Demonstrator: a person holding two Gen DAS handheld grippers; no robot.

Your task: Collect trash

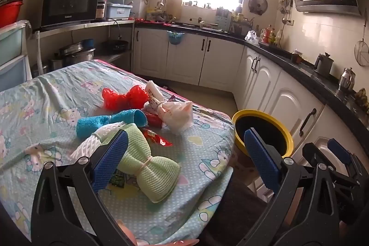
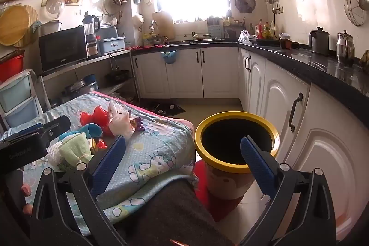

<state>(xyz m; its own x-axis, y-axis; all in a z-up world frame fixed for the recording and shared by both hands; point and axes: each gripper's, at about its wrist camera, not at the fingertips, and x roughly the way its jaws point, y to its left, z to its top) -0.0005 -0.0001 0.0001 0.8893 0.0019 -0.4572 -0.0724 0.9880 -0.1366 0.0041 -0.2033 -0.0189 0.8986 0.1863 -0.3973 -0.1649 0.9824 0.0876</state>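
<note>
Trash lies on a table with a Hello Kitty cloth [image 1: 46, 93]: a light green foam net [image 1: 147, 165], a blue foam net [image 1: 110, 122], a red net [image 1: 125, 98], a white plastic bag [image 1: 177, 114], a white net [image 1: 90, 144] and red wrappers [image 1: 156, 137]. A yellow-rimmed bin [image 2: 237, 142] stands on the floor right of the table. My left gripper [image 1: 186, 160] is open and empty, its left finger just over the green net. My right gripper [image 2: 184, 163] is open and empty, held between the table's corner and the bin. The trash pile also shows in the right wrist view [image 2: 96, 128].
White cabinets [image 2: 283, 112] under a black counter [image 2: 322, 66] run along the right and back walls. A microwave [image 1: 69, 4] sits on a shelf at left with plastic drawers [image 2: 18, 98] beside it. A red mat [image 2: 221, 209] lies under the bin.
</note>
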